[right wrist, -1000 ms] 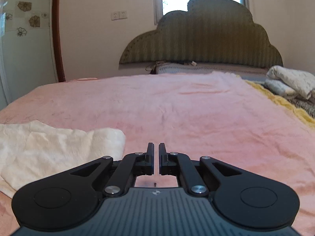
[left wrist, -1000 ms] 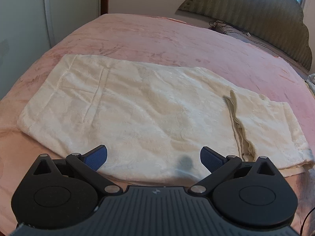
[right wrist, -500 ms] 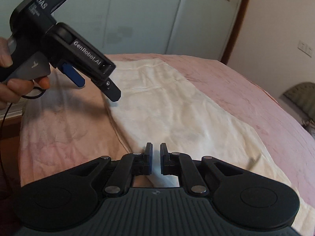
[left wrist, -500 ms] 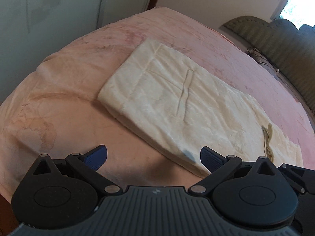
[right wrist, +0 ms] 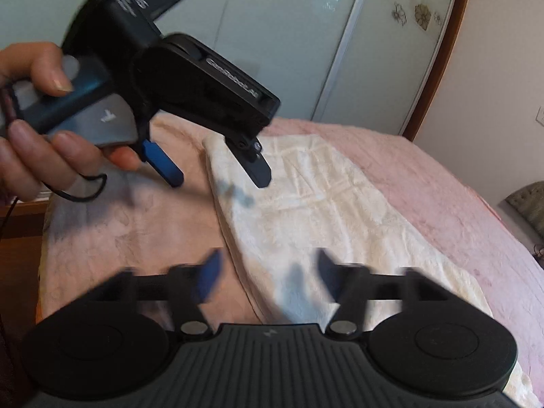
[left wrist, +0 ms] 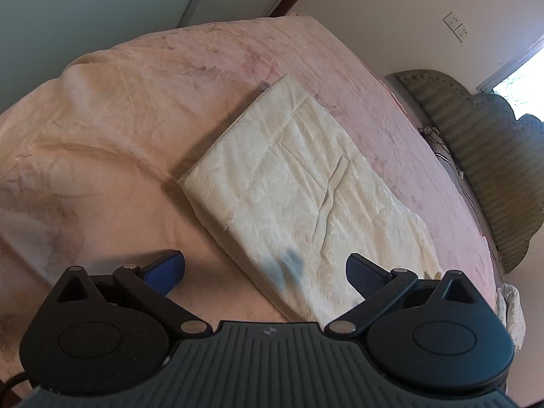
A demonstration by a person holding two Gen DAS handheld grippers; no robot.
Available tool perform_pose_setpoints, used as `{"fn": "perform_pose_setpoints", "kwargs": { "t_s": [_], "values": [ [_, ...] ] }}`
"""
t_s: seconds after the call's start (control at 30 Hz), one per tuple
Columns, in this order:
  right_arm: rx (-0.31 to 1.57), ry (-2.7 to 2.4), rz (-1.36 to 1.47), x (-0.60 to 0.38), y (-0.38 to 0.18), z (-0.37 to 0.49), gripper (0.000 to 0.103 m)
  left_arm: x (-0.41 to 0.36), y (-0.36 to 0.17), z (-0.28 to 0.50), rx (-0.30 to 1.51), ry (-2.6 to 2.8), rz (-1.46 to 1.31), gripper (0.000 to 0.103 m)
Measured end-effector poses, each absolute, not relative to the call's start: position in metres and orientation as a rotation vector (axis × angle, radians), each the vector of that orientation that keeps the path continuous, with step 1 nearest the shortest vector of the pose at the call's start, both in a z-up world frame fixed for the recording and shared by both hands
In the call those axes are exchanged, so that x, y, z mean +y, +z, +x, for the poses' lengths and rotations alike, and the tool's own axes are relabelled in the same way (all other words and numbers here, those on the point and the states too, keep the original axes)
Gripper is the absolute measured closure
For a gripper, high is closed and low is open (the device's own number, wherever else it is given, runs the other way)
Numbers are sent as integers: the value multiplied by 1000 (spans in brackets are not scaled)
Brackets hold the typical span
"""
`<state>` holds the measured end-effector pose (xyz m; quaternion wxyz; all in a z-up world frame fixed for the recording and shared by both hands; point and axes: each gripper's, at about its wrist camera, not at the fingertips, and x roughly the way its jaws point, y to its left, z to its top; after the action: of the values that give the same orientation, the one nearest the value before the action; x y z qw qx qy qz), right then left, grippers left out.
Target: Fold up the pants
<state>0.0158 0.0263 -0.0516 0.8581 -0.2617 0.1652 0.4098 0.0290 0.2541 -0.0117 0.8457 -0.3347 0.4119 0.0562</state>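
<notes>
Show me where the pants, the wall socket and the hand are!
pants point(left wrist: 299, 183): left wrist view, on the flat cream cloth, mid-panel.
wall socket point(left wrist: 457, 26): left wrist view, on its white faceplate.
left hand point(right wrist: 37, 132): right wrist view, on the fingers gripping the handle.

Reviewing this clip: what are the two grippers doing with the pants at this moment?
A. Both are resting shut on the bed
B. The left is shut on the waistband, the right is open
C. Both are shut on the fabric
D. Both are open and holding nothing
D. The left gripper and the right gripper have their fingers spread above the cream pants, with no fabric between them.
</notes>
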Motion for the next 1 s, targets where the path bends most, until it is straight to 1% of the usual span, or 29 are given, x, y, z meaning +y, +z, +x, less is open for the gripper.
{"fn": "perform_pose_setpoints", "kwargs": {
  "t_s": [0.2,0.33,0.37,0.4,0.43,0.47,0.53,0.6,0.67,0.73,0.83,0.9,0.97,1.0],
  "values": [
    [330,821,-687,47,-66,9,29,259,-15,42,852,115,-752,2],
    [247,795,-819,64,-84,-3,30,265,-19,50,829,88,-817,2],
    [221,782,-852,67,-88,-5,36,266,-21,52,828,92,-829,2],
    [205,777,-878,70,-89,-6,50,267,-21,53,825,93,-843,2],
    [207,776,-889,73,-90,-5,59,268,-22,55,819,86,-858,2],
    [213,773,-907,76,-92,-2,75,269,-23,56,808,75,-872,2],
    [213,784,-892,76,-92,2,79,272,-24,57,789,54,-894,2],
    [270,814,-755,66,-77,13,83,272,-25,57,769,19,-908,2],
    [340,852,-534,45,-55,28,86,269,-24,59,736,-37,-912,2],
    [379,866,-371,24,-36,41,86,262,-22,64,724,-64,-900,2],
    [445,914,-259,6,-25,53,86,255,-21,79,721,-42,-876,3],
    [552,1013,-246,4,-25,59,85,254,-22,87,724,-3,-865,4],
    [541,1084,-192,-8,-19,58,85,256,-23,92,722,31,-853,9],
    [534,1093,-161,-14,-16,61,82,257,-24,93,721,48,-851,11]
  ]
}}
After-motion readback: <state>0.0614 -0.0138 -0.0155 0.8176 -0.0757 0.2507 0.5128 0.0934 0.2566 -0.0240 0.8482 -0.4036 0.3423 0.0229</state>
